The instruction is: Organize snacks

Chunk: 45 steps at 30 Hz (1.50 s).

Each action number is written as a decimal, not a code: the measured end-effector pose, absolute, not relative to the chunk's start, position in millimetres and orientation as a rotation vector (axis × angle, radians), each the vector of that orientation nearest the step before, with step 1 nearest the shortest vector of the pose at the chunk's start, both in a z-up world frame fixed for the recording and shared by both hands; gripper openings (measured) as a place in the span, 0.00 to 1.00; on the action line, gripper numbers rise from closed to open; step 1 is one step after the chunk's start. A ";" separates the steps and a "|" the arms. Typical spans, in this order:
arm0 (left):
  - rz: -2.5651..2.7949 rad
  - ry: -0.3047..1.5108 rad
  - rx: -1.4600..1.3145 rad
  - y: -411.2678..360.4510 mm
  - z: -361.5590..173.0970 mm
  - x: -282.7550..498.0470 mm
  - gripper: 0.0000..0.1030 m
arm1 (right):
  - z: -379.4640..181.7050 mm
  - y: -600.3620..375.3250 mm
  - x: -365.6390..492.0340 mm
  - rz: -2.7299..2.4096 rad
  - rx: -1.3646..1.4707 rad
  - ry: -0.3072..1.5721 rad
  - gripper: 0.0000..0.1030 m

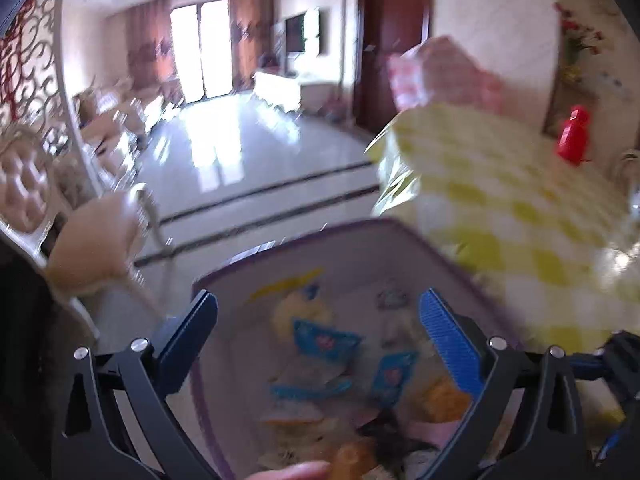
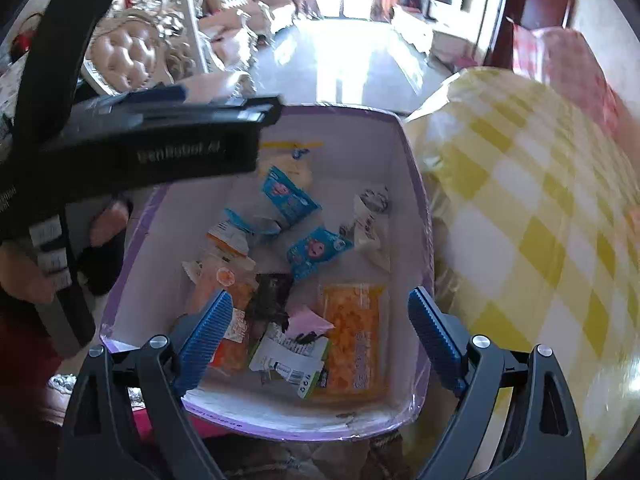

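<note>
A purple-rimmed white box holds several snack packets: blue sachets, an orange packet, a white wrapper. My right gripper is open and empty just above the box's near end. My left gripper is open and empty over the same box, with blue sachets between its fingers. The left gripper's body shows in the right wrist view above the box's left rim.
A table with a yellow-and-white checked cloth lies right of the box. A pink bag and a red bottle stand at its far side. Tufted chairs and a glossy floor lie beyond.
</note>
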State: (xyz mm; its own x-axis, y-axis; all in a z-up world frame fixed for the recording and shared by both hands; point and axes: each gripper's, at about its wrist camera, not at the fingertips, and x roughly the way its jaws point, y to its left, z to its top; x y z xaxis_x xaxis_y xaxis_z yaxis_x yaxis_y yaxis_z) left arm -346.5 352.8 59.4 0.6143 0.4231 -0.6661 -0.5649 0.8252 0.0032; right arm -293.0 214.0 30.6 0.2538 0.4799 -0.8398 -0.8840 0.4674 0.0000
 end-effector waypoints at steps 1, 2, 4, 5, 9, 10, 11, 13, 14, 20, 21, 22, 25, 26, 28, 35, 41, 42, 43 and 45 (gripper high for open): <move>0.585 0.721 -0.223 354.7 56.1 -347.9 0.99 | 29.6 215.8 -291.7 0.977 -0.543 0.904 0.84; 0.597 0.744 -0.227 356.6 51.6 -345.8 0.99 | 29.0 216.3 -291.7 0.969 -0.546 0.919 0.84; 0.581 0.785 -0.234 354.6 44.3 -339.3 0.99 | 26.6 217.5 -289.4 0.972 -0.548 0.932 0.84; 0.552 0.801 -0.244 352.7 40.9 -338.0 0.99 | 25.7 217.8 -290.3 0.970 -0.556 0.930 0.84; 0.493 0.851 -0.280 343.4 29.1 -333.0 0.99 | 21.0 219.1 -290.9 0.959 -0.579 0.927 0.84; 0.490 0.857 -0.282 342.0 26.8 -329.0 0.99 | 19.1 219.4 -290.9 0.951 -0.588 0.924 0.84; 0.489 0.865 -0.284 340.8 23.7 -326.8 0.99 | 16.7 219.7 -290.5 0.943 -0.598 0.922 0.84; 0.484 0.882 -0.285 338.2 17.2 -322.8 0.99 | 13.0 219.3 -289.5 0.930 -0.609 0.927 0.84; 0.480 0.891 -0.287 338.4 14.5 -322.4 0.99 | 11.4 219.6 -288.6 0.926 -0.610 0.928 0.84; 0.486 0.922 -0.290 337.3 4.7 -319.3 0.99 | 6.3 218.9 -285.1 0.920 -0.605 0.943 0.84; 0.488 0.925 -0.292 337.5 3.3 -319.2 0.99 | 5.8 218.8 -285.3 0.919 -0.605 0.944 0.84; 0.489 0.927 -0.293 337.6 2.4 -319.0 0.99 | 5.1 218.6 -285.1 0.918 -0.606 0.945 0.84; 0.490 0.932 -0.296 338.4 0.3 -318.6 0.99 | 2.9 218.4 -284.3 0.916 -0.604 0.952 0.84; 0.491 0.933 -0.297 338.6 -0.1 -318.7 0.99 | 2.3 218.4 -284.2 0.916 -0.604 0.953 0.84; 0.493 0.933 -0.296 339.2 -0.1 -318.3 0.99 | 1.8 217.9 -284.6 0.916 -0.604 0.956 0.84; 0.496 0.932 -0.293 339.7 -0.1 -317.3 0.99 | 1.0 217.3 -285.7 0.921 -0.605 0.959 0.84; 0.493 0.932 -0.289 338.8 0.6 -317.5 0.99 | -0.2 217.6 -286.0 0.922 -0.603 0.962 0.84; 0.493 0.932 -0.288 338.5 0.6 -317.5 0.99 | -0.2 217.6 -286.0 0.921 -0.604 0.962 0.84; 0.493 0.932 -0.287 337.9 0.7 -317.6 0.99 | -0.2 217.4 -286.1 0.921 -0.603 0.963 0.84; 0.494 0.932 -0.283 337.2 0.9 -317.3 0.99 | -0.6 217.6 -286.1 0.923 -0.603 0.963 0.84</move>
